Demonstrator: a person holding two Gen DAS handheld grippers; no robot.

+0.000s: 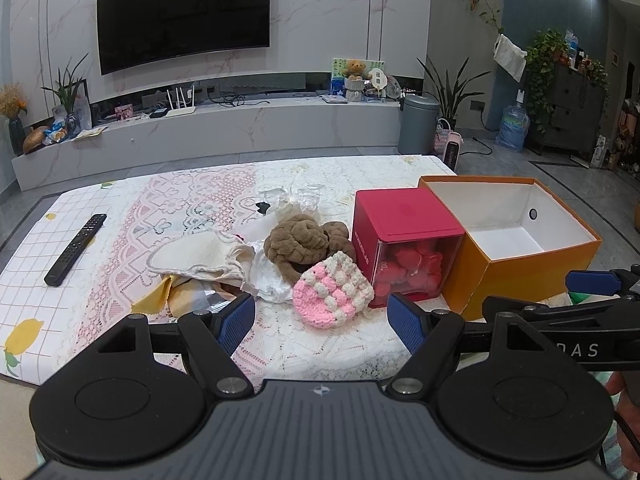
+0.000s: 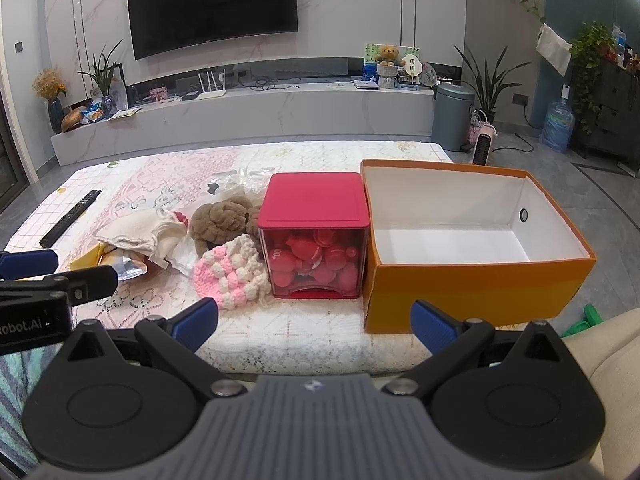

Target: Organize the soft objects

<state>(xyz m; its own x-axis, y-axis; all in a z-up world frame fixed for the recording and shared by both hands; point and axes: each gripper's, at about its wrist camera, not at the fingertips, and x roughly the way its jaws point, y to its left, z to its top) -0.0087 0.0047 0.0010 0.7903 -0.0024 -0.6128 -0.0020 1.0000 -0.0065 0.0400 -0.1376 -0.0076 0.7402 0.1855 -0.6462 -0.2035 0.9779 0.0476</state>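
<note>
Covering the table (image 1: 120,216), a lace cloth (image 1: 320,344) holds soft items and an orange box (image 2: 472,284). Behind hangs a TV (image 2: 212,4). Both grippers, left (image 1: 322,318) and right (image 2: 314,322), gape empty.

Marble wall (image 1: 340,12), wall-mounted television (image 1: 182,12), grey floor (image 1: 560,176)

Brown plush (image 1: 298,246) partly hidden behind pink-white crochet piece (image 1: 330,296).

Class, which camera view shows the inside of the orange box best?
The right wrist view: the orange box faces it squarely, showing its bare white floor and side hole. The left wrist view shows the box at an angle, with the right gripper crossing its front corner.
</note>
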